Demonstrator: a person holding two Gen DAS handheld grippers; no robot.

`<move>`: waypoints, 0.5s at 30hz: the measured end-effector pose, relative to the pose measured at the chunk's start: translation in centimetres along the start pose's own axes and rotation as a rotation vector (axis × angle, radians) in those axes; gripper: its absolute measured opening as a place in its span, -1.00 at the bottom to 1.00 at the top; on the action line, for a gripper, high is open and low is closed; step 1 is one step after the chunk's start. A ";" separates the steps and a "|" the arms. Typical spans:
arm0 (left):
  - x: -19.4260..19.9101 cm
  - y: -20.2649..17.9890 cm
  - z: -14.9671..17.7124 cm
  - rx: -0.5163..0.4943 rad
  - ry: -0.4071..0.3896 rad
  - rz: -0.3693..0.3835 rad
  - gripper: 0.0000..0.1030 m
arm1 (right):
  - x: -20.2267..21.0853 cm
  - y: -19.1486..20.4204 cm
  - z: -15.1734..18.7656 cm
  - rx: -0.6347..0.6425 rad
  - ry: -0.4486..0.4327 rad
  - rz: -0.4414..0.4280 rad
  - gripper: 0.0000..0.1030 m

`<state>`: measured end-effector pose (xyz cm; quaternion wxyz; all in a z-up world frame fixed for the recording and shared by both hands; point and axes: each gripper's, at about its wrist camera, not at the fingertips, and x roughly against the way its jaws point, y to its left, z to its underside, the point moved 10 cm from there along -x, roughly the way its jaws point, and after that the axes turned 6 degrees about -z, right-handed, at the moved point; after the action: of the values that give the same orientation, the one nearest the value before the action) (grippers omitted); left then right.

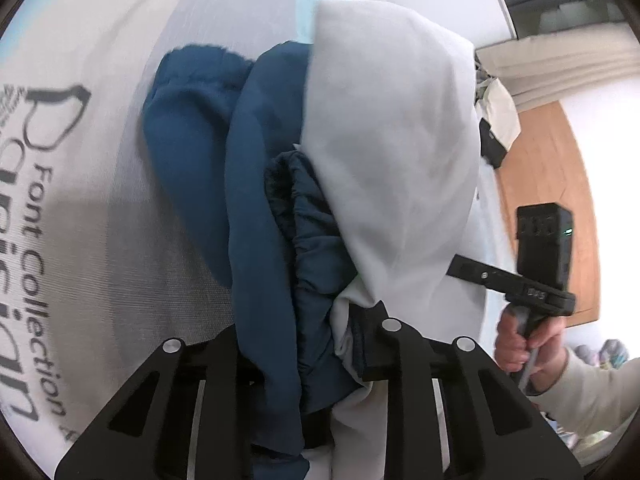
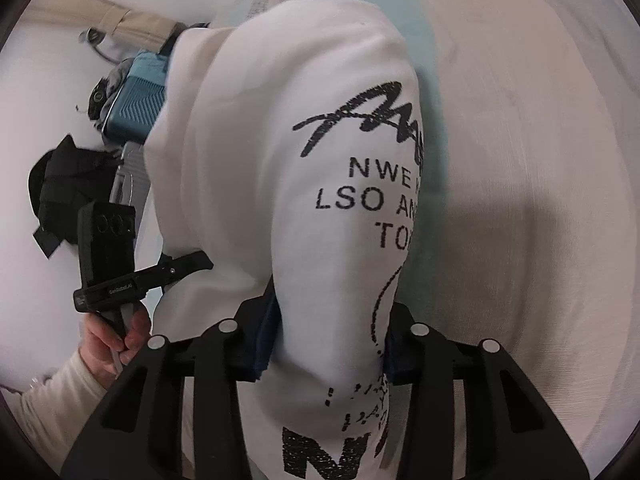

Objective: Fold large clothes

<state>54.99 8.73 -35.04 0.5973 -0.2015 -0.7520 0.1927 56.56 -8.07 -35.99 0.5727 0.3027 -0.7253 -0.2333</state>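
White cotton with dark blue trim fills both wrist views: a large sweatshirt, printed in black lettering, hangs bunched from both pairs of tongs above a pale printed sheet spread on what looks like a bed or bench. The left tongs are closed narrow on a gather of blue sleeve or cuff plus white body cloth; the right tongs clamp a thicker wad of the white front with blue showing at the pads. In each view the other hand grips its tool handle just beside the garment.

I judge this as the pick-up step, with both edges seized and the sweatshirt lifted clear but not yet folded. The next move probably calls for drawing the two grips apart so the cloth hangs flat, then laying it on the sheet without the blue sleeve trapping underneath. Uneven wads could slip.
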 end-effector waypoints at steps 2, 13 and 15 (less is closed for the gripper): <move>0.5 -0.5 -0.3 -0.018 -0.012 -0.017 -0.60 | 0.4 0.6 -0.2 0.036 -0.006 0.016 -0.27; 1.9 -4.8 -1.3 -0.134 -0.047 -0.135 -0.62 | 4.2 1.2 -0.5 0.084 -0.051 -0.017 -0.34; 1.8 -6.5 -1.7 -0.156 -0.055 -0.157 -0.62 | 5.6 1.2 -0.6 0.094 -0.073 -0.020 -0.35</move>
<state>55.76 4.31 -29.74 0.5724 -0.1823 -0.7942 0.0916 56.01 -11.14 -31.15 0.5286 0.3278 -0.7528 -0.2156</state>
